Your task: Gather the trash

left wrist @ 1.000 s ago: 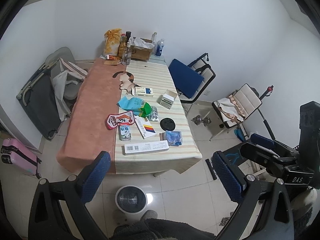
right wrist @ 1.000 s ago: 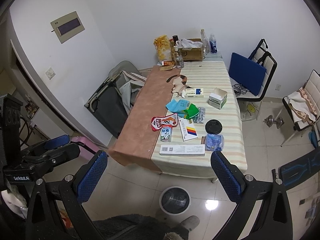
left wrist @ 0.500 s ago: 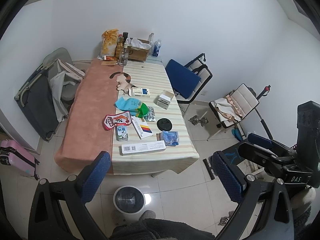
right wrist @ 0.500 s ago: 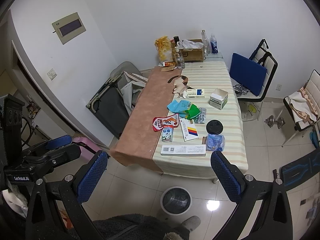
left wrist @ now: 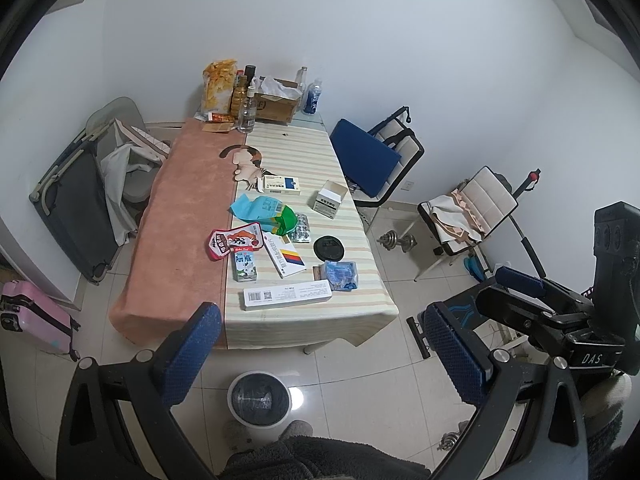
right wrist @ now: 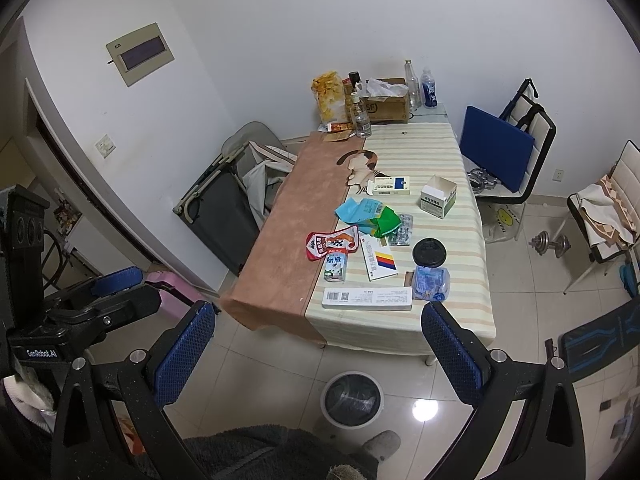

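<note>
Trash lies on the table (left wrist: 304,152): a long white box (left wrist: 287,294) at the near edge, a milk carton (left wrist: 244,265), a red snack pouch (left wrist: 232,241), a blue wrapper (left wrist: 340,275), a black lid (left wrist: 329,247), blister packs and small boxes. A white bin with a black liner (left wrist: 259,398) stands on the floor before the table; it also shows in the right wrist view (right wrist: 352,399). My left gripper (left wrist: 320,356) and right gripper (right wrist: 316,356) are open and empty, held high above the floor, well short of the table.
Bottles, a snack bag and a cardboard box (left wrist: 276,104) stand at the table's far end. A blue-cushioned chair (left wrist: 372,160) and a second chair (left wrist: 472,208) stand right, with dumbbells (left wrist: 396,240) on the floor. A folded cot (left wrist: 76,196) and pink suitcase (left wrist: 32,320) are left.
Both views have shifted slightly, the table sitting a little farther away and more centred in the left wrist view. Both grippers stay open. Nothing on the table has moved.
</note>
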`<control>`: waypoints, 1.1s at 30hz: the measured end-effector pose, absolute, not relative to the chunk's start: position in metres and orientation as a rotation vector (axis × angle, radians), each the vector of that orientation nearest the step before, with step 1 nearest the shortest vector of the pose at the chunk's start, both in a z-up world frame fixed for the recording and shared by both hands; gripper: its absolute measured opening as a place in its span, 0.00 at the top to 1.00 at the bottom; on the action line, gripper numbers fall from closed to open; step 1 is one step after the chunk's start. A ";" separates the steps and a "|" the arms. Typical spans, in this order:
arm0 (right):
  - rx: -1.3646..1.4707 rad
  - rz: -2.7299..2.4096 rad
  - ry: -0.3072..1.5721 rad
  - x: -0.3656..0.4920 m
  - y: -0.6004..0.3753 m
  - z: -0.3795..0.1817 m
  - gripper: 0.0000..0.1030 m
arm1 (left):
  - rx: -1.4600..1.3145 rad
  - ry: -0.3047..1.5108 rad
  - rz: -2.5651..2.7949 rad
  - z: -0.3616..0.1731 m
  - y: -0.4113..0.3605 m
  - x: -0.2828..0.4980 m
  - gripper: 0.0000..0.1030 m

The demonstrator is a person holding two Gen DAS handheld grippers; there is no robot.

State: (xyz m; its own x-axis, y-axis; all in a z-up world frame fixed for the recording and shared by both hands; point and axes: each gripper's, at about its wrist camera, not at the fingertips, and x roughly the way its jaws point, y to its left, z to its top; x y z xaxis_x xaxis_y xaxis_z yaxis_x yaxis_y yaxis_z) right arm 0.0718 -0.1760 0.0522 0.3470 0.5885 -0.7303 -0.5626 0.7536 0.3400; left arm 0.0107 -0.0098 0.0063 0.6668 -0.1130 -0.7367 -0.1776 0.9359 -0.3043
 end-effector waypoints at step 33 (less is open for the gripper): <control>-0.062 0.306 1.343 0.191 -0.165 -0.149 0.00 | 0.362 1.270 -0.010 -0.228 -0.014 0.174 0.00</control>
State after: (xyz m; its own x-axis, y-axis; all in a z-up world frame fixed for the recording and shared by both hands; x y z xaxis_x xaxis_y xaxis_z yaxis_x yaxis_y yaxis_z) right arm 0.1913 -0.1646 -0.1487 0.1927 0.1826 -0.9641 -0.2530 0.9586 0.1310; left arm 0.1736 -0.0136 -0.2278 0.3039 0.1912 -0.9333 0.2057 0.9434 0.2602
